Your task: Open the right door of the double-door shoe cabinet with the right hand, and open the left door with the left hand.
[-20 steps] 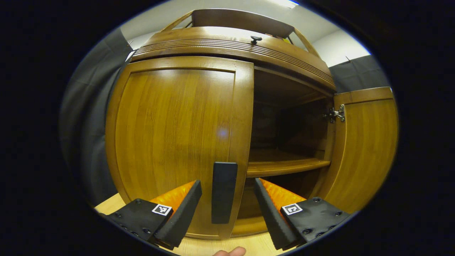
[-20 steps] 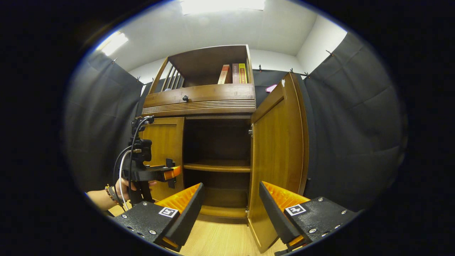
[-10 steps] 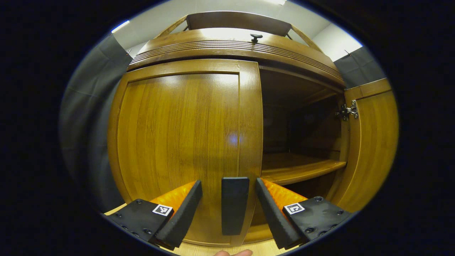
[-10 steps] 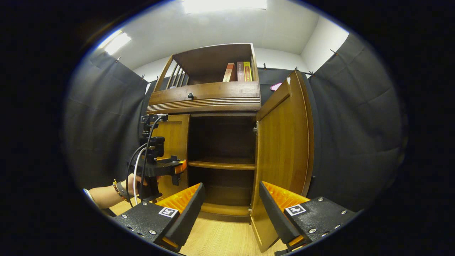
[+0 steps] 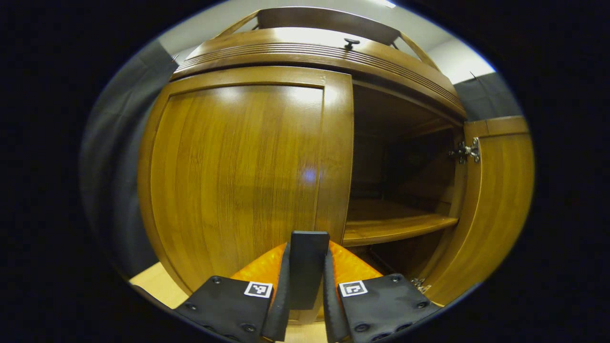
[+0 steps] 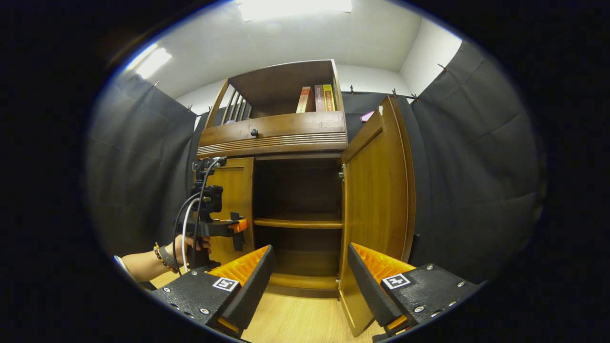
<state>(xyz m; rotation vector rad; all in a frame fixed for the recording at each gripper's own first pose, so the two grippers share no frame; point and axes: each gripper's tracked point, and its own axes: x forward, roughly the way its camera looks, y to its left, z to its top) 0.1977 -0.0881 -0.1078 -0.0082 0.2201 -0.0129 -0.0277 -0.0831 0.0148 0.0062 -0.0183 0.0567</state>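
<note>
The wooden shoe cabinet fills the left gripper view. Its left door (image 5: 238, 171) stands closed, with a dark upright handle (image 5: 309, 267) at its inner edge. My left gripper (image 5: 305, 290) is shut on that handle, one finger pressed to each side. The right door (image 5: 495, 200) is swung open, showing a shelf (image 5: 395, 224) inside. In the right gripper view my right gripper (image 6: 307, 281) hangs open and holds nothing, a little back from the cabinet. There the right door (image 6: 376, 200) stands wide open, and the left gripper (image 6: 236, 228), held by a hand (image 6: 190, 245), sits at the left door (image 6: 228, 200).
A drawer with a small dark knob (image 6: 254, 133) runs above the doors. Books (image 6: 317, 97) stand in the open top shelf. Black cloth walls (image 6: 476, 181) close in on both sides. The floor (image 6: 295, 319) is light wood.
My left gripper has moved in on the left door's handle and shut on it. The right gripper and the open right door have hardly moved.
</note>
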